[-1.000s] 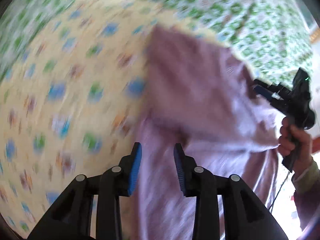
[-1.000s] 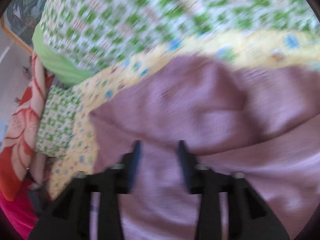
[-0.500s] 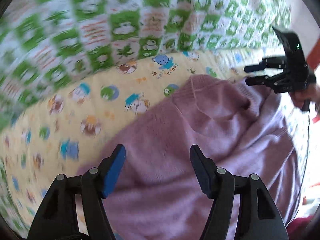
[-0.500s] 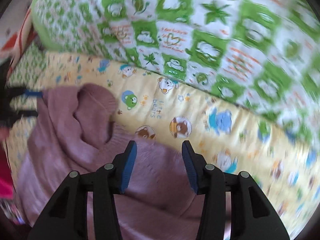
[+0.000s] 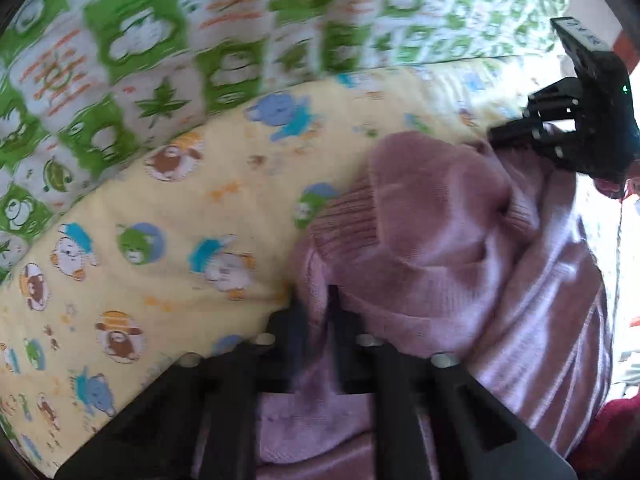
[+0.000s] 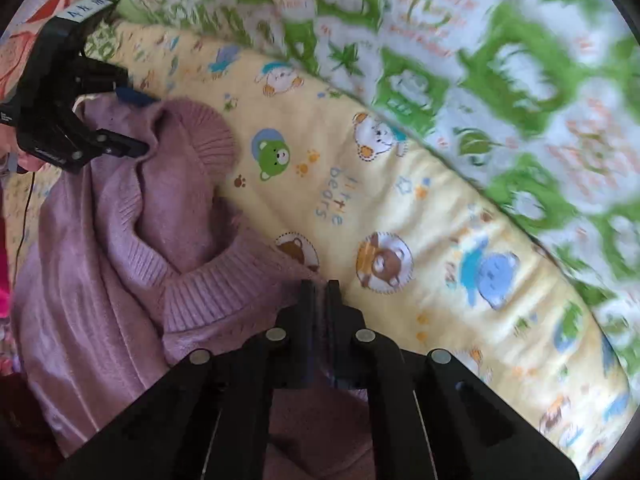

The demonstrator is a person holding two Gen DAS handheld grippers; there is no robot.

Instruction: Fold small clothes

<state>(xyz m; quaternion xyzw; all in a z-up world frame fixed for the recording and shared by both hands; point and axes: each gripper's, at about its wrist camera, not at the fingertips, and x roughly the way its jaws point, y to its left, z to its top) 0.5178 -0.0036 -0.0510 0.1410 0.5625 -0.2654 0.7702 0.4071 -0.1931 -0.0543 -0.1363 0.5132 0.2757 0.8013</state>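
With both pairs of jaws drawn in tight, the step in hand reads as the pick-up at the shoulders before a fold. Seen from its own wrist view, the left gripper [image 5: 318, 304] has just been closing, and its fingers now pinch a ridge of the mauve sweater [image 5: 460, 264] at the knit's left edge, fabric showing in the thin slit between them. From the right wrist view the right gripper [image 6: 320, 300] has likewise just been closing; its jaws stand almost together, nipping the sweater's edge [image 6: 120, 240] just beside the ribbed collar [image 6: 208, 280], where the knit meets the bedding. Each camera also catches the other tool at the far side of the garment: the right one at the upper right of the left view, the left one at the upper left of the right view, so the two grips sit well apart across the neckline.

Outward from the fingers, the sweater lies rumpled on a yellow bear-print sheet [image 6: 400, 208], its collar humped up and its body bunched in loose folds. Beyond the sheet rises a green-and-white patterned quilt [image 6: 500, 60].

Judging by this, the next move calls for lifting both held points together, keeping them spread so the knit hangs or lays out flat, then smoothing it on the bed before any fold is made. An uneven lift would probably twist the collar.
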